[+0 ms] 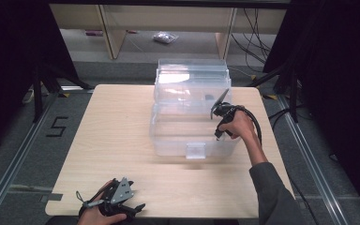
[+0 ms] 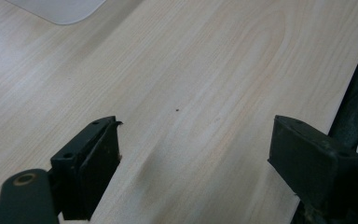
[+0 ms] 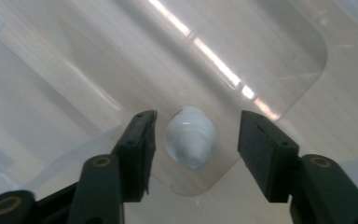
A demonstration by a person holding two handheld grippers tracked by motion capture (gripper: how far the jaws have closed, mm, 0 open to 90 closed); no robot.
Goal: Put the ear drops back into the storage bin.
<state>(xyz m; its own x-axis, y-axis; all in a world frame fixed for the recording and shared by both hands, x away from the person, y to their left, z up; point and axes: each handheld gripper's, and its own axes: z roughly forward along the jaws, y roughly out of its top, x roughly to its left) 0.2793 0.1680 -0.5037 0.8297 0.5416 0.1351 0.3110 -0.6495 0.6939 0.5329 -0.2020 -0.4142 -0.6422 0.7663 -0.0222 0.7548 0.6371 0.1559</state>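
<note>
Where jaws gape: white bulb (image 3: 190, 136) between, untouched

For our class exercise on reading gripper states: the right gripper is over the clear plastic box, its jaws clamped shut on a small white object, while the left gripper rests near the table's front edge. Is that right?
Not quite. The right gripper has its jaws apart; the small white object lies between them, untouched, as the right gripper view shows. It is indeed over the clear plastic box, and the left gripper is near the table's front edge.

Black digit "5" (image 1: 56, 127) marked on grey floor (image 1: 14, 140), left of table; nothing else readable.
</note>
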